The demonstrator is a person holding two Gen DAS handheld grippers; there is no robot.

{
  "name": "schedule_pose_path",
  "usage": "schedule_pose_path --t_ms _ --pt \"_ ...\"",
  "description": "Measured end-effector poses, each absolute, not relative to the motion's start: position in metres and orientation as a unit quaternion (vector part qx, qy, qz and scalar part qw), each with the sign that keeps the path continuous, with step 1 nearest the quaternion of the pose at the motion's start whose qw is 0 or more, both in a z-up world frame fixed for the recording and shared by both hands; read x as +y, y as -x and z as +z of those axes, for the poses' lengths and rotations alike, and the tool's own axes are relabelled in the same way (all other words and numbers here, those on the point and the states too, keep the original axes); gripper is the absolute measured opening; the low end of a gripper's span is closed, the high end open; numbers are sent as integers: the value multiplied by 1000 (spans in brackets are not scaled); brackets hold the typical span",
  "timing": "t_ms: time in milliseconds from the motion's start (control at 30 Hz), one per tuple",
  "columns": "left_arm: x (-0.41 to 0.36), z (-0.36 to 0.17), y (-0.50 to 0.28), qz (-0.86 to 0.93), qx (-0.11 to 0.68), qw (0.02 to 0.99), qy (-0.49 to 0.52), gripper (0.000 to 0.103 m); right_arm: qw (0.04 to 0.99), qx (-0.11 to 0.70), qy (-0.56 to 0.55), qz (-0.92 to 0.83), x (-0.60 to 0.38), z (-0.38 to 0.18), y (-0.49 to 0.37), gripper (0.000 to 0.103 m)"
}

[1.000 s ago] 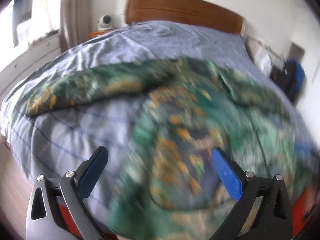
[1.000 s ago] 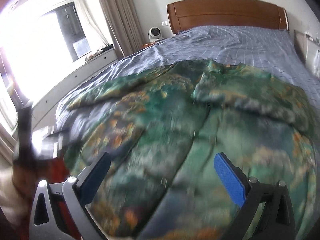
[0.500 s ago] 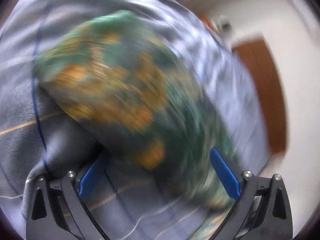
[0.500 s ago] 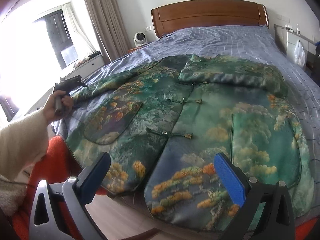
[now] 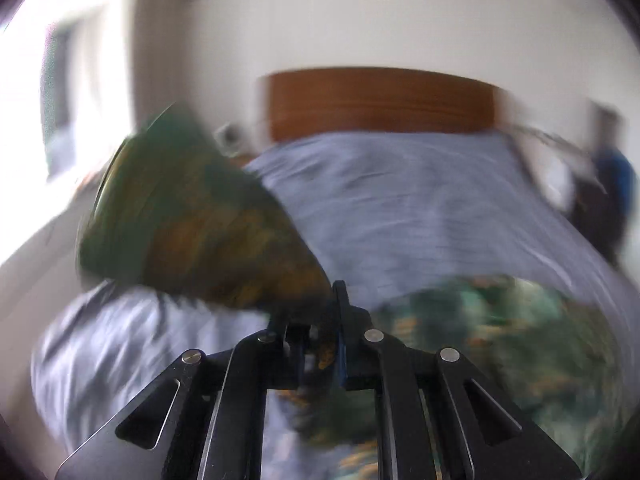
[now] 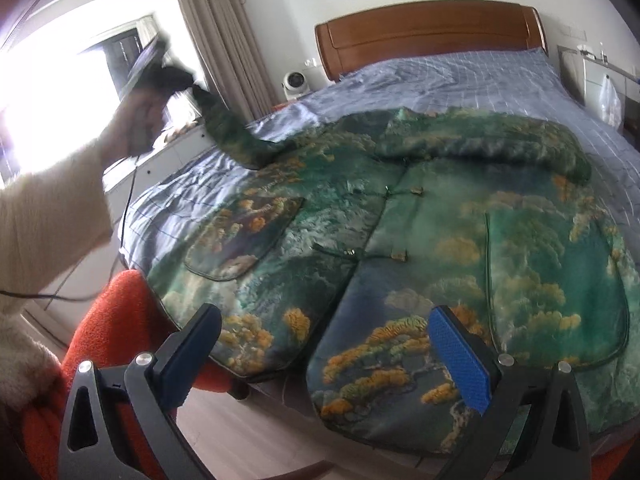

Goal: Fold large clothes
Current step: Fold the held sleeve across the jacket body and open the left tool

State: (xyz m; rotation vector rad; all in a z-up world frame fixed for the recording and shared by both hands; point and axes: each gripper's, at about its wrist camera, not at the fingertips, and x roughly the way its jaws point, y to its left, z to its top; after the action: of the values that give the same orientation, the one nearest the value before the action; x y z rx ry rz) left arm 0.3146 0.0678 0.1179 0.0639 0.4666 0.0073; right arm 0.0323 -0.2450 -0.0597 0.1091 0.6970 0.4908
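A large green jacket (image 6: 420,240) with orange tree print lies spread, front up, on the blue checked bed (image 6: 460,76). Its right sleeve is folded across the chest. My left gripper (image 5: 320,320) is shut on the end of the left sleeve (image 5: 208,232) and holds it lifted above the bed; the right wrist view shows that gripper (image 6: 192,88) raised at the far left with the sleeve (image 6: 232,132) hanging from it. My right gripper (image 6: 324,356) is open and empty, above the jacket's hem at the foot of the bed.
A wooden headboard (image 6: 428,36) stands at the far end. A small white fan (image 6: 296,80) sits on the bedside table by the curtain (image 6: 216,32) and window. A red seat (image 6: 116,328) is at the bed's near left corner. Shelves and bags stand on the right.
My left gripper has closed on the left sleeve's end and lifted it up off the bed. My right gripper has stayed open near the hem.
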Motion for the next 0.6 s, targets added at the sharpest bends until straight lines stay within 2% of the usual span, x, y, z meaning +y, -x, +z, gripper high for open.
schedule_pose_path --t_ms 67,133,167,200,233,267,433,533,600 --pt "-2 115 -322 -57 231 969 -71 12 911 332 -54 238 -247 -59 -30 102" --pt "-50 101 -322 -97 242 961 -88 19 912 330 -59 235 -251 -61 -27 102" --pt "-76 88 -324 -119 256 954 -96 37 912 331 -61 233 -254 -62 -26 102" --pt "-108 65 -327 -150 285 940 -109 66 913 332 -63 229 -257 -64 -25 102" --pt "-122 53 -322 -161 300 933 -118 78 914 332 -67 225 -261 -65 -24 102" --pt "-145 29 -317 -176 319 921 -140 84 914 332 -70 222 -265 -66 -22 102" --pt "-177 -19 -283 -208 358 882 -226 84 921 320 -75 210 -282 -65 -14 102" --pt "-165 -16 -272 -219 382 868 -232 84 920 319 -89 209 -291 -68 -15 102" --pt "-140 -6 -267 -218 400 866 -206 89 918 320 -101 209 -294 -69 -18 102"
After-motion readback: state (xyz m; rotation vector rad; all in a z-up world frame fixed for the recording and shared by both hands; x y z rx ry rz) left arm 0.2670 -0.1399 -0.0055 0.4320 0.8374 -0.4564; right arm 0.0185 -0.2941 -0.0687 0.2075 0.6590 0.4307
